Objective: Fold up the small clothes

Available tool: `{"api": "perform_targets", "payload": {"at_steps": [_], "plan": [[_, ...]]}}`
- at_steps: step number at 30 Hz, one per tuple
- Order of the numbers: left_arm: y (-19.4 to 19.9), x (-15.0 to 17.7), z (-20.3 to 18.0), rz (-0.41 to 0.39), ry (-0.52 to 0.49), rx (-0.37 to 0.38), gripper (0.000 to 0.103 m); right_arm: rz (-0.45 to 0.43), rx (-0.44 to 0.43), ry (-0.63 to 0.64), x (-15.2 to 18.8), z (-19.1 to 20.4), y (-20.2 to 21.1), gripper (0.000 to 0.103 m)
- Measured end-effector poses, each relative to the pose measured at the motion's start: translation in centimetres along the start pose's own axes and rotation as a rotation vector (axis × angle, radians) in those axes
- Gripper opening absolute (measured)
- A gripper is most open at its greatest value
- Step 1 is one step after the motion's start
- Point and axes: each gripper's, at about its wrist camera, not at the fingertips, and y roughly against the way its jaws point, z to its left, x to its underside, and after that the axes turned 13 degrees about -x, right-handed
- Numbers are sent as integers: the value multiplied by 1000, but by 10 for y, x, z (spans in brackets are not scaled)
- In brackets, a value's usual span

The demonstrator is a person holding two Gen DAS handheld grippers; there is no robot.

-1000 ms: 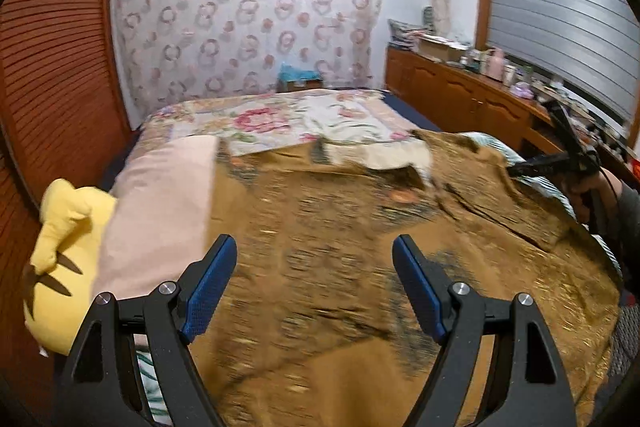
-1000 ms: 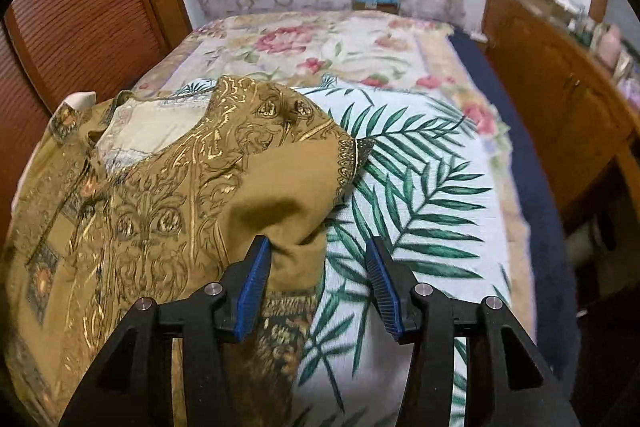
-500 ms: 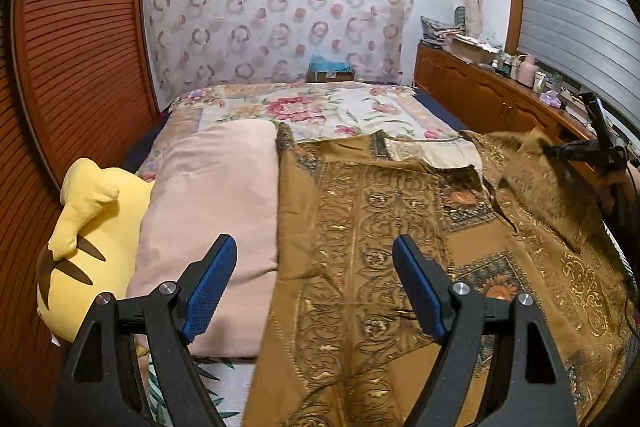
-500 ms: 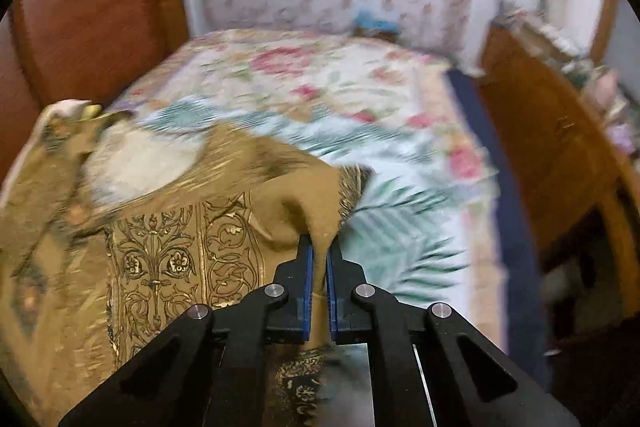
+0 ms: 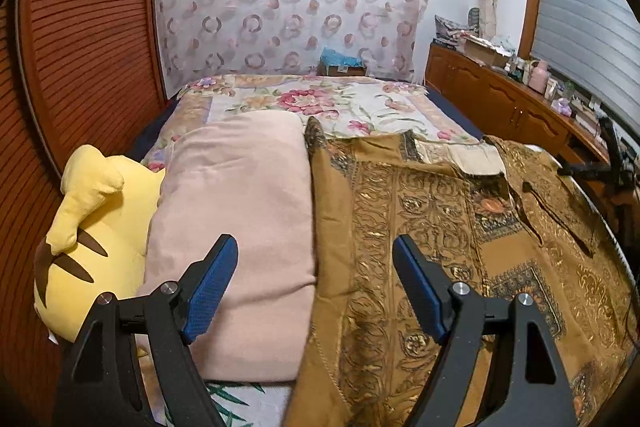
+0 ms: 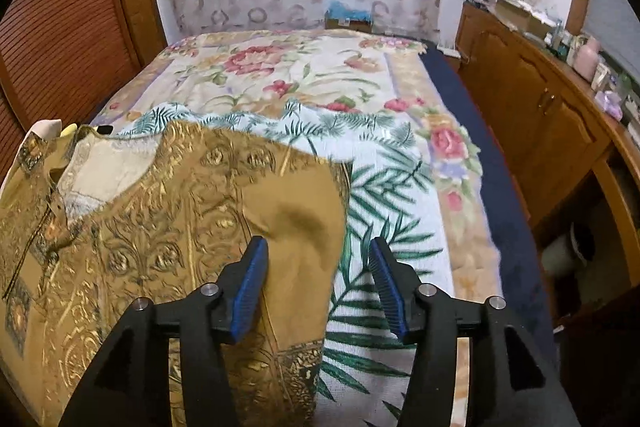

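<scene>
The garment (image 5: 432,227), a brown shirt with gold ornament print, is lying spread on the bed (image 5: 320,99). All positions below are being given relative to this garment.

Left tongs (image 5: 316,285): the jaws are standing wide apart and are gripping nothing. They are hovering over the garment's left edge, with one blue pad above the pink pillow (image 5: 236,227) and the other above the brown cloth. The pillow is lying just beside the garment on its left, touching its edge. A yellow plush (image 5: 92,227) is lying beyond the pillow, further left.

Right tongs (image 6: 316,283): the jaws are opening. The garment's right edge, a raised fold of plain brown cloth, is sitting between them; the left pad is just at the cloth, the right pad is clear of it, over the palm-leaf sheet (image 6: 384,195). The cloth is not being pinched.

The sheet is lying under the garment and showing to its right. A floral cover (image 6: 280,67) is lying beyond the garment's collar end. A wooden cabinet (image 6: 540,99) is standing well to the right.

No legible writing, brand or label is showing on the garment; a box (image 5: 340,69) far beyond it carries a label too small to read.
</scene>
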Motion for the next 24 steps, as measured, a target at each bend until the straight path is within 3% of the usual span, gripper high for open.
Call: {"api": "perform_targets", "payload": {"at_steps": [4,10,13,15,18,24], "plan": [[-8,-6,6,12,2,-7,65,1,-2,7,7,-9,-8,55],[-20,-16,12,33,7,-10,53,-28,-4,12,9,-12,-9,62],[-25,-24,8,37,2,6,51,-17,-16,25,14,-3,-6,80],[-28,-29,4,37,-5,14,49,-4,-13,43,16,1,-4,84],[-36,-36,-7,42,-28,38,44,-6,-12,36,16,-1,-3,86],[-65,-47,-21,94,-29,50,43,-7,-9,38,16,-1,0,86]]}}
